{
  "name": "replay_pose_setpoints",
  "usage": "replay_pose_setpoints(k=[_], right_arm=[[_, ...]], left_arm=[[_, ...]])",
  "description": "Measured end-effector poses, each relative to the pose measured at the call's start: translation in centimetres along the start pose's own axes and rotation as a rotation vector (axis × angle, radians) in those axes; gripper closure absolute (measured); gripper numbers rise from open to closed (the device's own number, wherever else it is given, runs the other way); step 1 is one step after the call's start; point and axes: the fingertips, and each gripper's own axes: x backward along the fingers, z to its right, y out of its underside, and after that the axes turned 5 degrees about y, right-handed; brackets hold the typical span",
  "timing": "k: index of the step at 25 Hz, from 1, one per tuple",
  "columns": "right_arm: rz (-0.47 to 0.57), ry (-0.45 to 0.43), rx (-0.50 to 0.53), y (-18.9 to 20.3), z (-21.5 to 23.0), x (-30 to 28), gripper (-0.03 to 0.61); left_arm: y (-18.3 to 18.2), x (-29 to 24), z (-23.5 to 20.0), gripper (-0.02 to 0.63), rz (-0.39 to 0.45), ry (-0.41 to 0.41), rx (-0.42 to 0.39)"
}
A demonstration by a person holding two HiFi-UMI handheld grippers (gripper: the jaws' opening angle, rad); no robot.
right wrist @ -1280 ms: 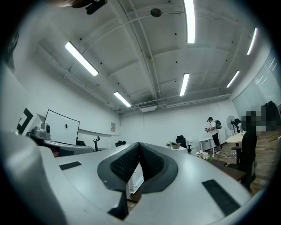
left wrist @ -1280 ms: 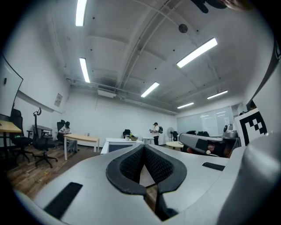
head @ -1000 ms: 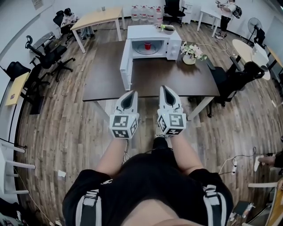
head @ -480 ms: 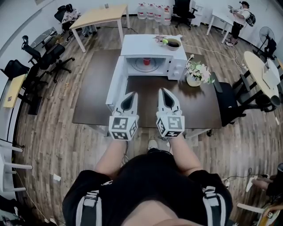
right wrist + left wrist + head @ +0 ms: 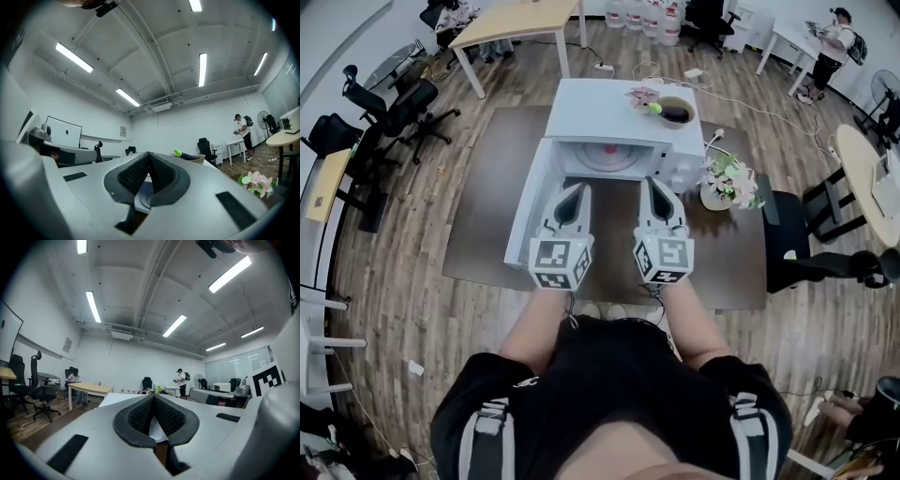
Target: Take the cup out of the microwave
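— Are the jaws on anything?

— No. Both pairs are pressed together and empty, left gripper (image 5: 577,190) and right gripper (image 5: 650,184) at mid-frame, short of the microwave (image 5: 600,103). Its door (image 5: 530,202) stands open, and the reddish cup (image 5: 607,147) sits inside, upper centre. It looks like the approach: part one pair, reach in.

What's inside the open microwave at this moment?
A red cup sits on the turntable. The microwave roof covers the back of the cavity, so anything deeper cannot be seen.

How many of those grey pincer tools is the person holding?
2. The left gripper and the right gripper are side by side before the open microwave, both shut and empty. None looks hidden.
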Motion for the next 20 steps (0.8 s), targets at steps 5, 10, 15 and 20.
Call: replay_pose_setpoints(k=[5,10,15,20], right_arm=[[-0.007,0.003,-0.002,1.1,0.3,-2.7,0.580],[0.033,0.035,-0.024,1.7,0.6,-4.7,0.580],[0.021,-0.013,-0.074,4.2,0.0,-7.5,0.222],[-0.133,-0.013,-0.018,10.8,-0.2,-10.9,0.167]], left_arm=[[0.2,-2.4,-1.7,0.621,-0.005,0.001,0.004],[0.3,-3.6,-3.1,0.621,-0.014,-0.002,0.012],[0.4,-3.7,-4.7,0.621,-0.001,-0.026,0.030],[1.6,-4.1,-6.1,0.621,-0.026,-0.042,0.043]])
